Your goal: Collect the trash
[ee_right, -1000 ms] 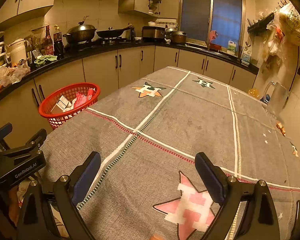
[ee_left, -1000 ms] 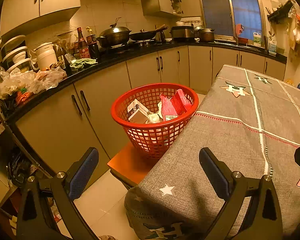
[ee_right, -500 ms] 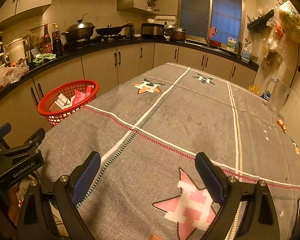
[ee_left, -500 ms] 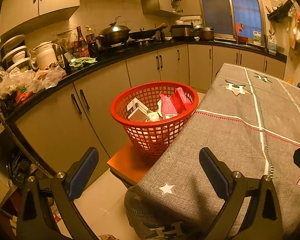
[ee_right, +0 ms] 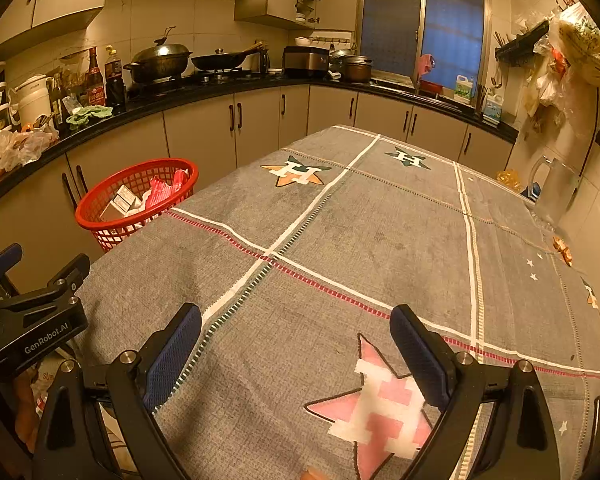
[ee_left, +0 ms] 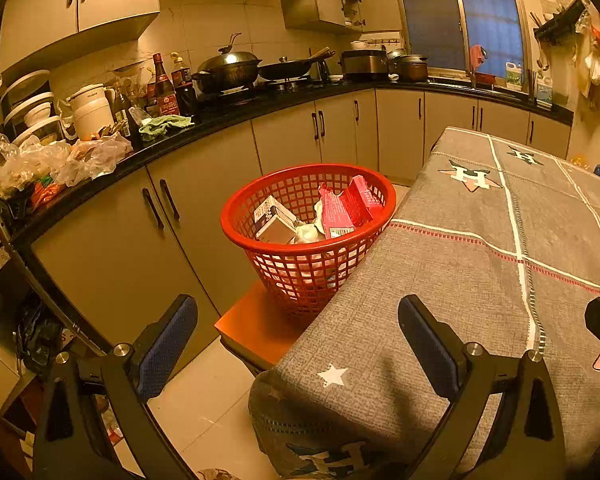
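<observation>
A warm-lit kitchen with pale cabinets and a black counter (ee_left: 228, 118) wraps around a table covered by a grey tablecloth (ee_right: 380, 240) with star patterns and white and red stripes. Beside the table's left edge stands a red basket (ee_left: 260, 204) on an orange stool (ee_left: 256, 324). The basket holds trash: a white carton (ee_left: 274, 224), a red wrapper (ee_left: 348, 206) leaning against the far rim, and some crumpled pale bits between them. The right wrist view shows the same basket (ee_right: 100, 200) near the table's left side.

The left gripper (ee_left: 298, 340) hangs over the near corner of the table, its blue-padded fingers spread wide with nothing between them. The right gripper (ee_right: 296, 344) hovers over the cloth above a pink and white star (ee_right: 380, 404), also spread wide and empty. On the counter sit pots, bottles and plastic bags (ee_left: 52, 160).
</observation>
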A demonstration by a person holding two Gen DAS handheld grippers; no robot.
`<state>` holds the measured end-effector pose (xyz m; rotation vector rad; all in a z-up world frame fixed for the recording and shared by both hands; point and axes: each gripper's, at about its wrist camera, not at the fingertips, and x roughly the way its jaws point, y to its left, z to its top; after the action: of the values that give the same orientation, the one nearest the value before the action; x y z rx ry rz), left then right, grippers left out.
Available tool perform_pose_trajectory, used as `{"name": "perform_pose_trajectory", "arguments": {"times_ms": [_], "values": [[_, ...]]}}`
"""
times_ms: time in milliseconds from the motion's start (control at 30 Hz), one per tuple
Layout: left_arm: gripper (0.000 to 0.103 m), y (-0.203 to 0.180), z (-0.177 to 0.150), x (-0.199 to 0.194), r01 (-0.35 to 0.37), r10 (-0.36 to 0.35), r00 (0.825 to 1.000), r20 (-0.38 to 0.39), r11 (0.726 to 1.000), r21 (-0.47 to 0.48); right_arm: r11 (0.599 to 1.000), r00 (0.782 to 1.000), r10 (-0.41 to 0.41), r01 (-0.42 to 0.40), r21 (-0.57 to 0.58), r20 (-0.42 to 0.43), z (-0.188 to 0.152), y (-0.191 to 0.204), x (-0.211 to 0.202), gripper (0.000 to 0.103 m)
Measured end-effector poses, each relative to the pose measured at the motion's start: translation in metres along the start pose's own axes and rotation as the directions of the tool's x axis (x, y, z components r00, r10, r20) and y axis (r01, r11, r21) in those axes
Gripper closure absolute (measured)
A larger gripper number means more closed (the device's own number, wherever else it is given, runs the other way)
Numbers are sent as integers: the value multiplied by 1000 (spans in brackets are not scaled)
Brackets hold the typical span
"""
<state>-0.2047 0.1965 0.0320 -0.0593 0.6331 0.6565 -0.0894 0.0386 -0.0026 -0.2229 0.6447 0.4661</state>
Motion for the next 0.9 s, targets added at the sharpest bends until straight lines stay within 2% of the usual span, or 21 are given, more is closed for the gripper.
{"name": "perform_pose_trajectory", "arguments": {"times_ms": [900], "values": [[3,-17,3,-12,13,-14,1000,11,999,41,998,1000,-5,5,61,-2,-6,-22,-4,6]]}}
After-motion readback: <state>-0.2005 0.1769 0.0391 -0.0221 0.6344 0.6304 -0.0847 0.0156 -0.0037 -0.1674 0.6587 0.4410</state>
